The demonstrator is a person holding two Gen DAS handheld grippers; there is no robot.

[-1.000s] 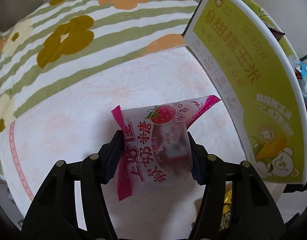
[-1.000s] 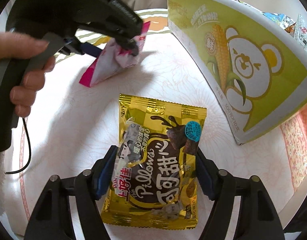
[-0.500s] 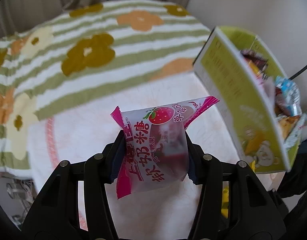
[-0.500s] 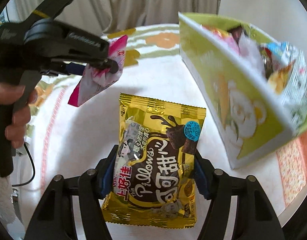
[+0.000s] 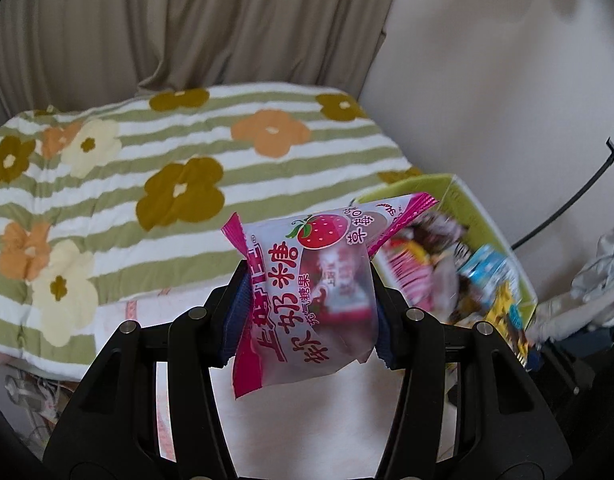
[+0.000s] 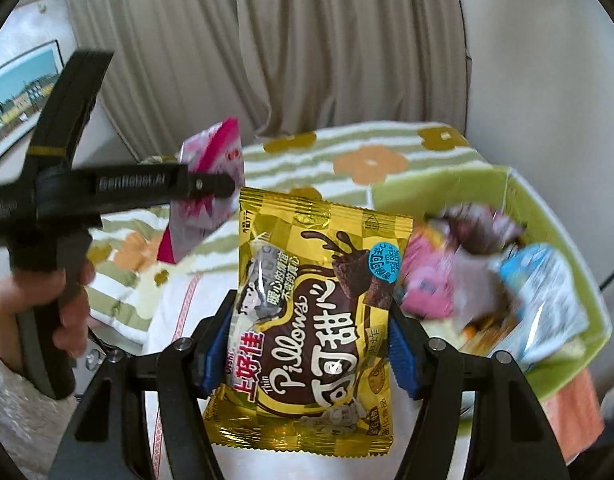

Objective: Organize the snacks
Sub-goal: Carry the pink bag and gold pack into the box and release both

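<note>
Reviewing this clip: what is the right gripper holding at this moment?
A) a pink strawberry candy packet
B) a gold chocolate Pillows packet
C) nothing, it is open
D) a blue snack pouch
B: in the right wrist view the right gripper is clamped on the gold chocolate Pillows packet, while the pink strawberry candy packet sits in the left gripper.

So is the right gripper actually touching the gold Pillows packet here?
Touching. The right wrist view shows the right gripper with both blue pads pressed against the sides of the gold Pillows packet, holding it in the air.
</note>
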